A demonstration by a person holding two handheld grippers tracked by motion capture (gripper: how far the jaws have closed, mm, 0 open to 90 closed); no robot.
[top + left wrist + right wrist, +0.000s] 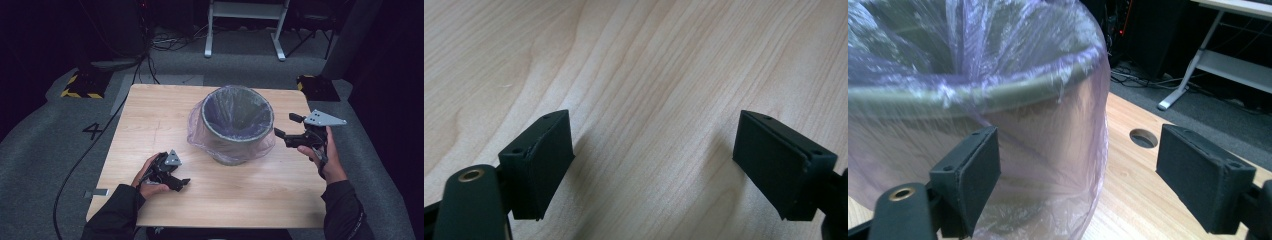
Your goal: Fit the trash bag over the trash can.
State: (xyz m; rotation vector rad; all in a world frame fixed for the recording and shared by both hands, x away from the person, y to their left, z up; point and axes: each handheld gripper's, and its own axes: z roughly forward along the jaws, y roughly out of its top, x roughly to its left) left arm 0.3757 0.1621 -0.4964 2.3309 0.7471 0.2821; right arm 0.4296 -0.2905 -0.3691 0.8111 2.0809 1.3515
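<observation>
A grey waste bin lined with a thin purple plastic bag stands upright in the middle of the wooden table. My right gripper hovers open just right of the bin's rim, pointing at it. In the right gripper view the bag hangs loose over the bin's rim, close in front of my right gripper, with nothing between the pads. My left gripper rests low on the table near the front left, open. In the left gripper view my left gripper has only bare wood between its pads.
The table has a round cable hole behind the bin. Past the far edge lie grey carpet, cables, a white desk frame and yellow-black striped bases. A cable runs down the floor on the left.
</observation>
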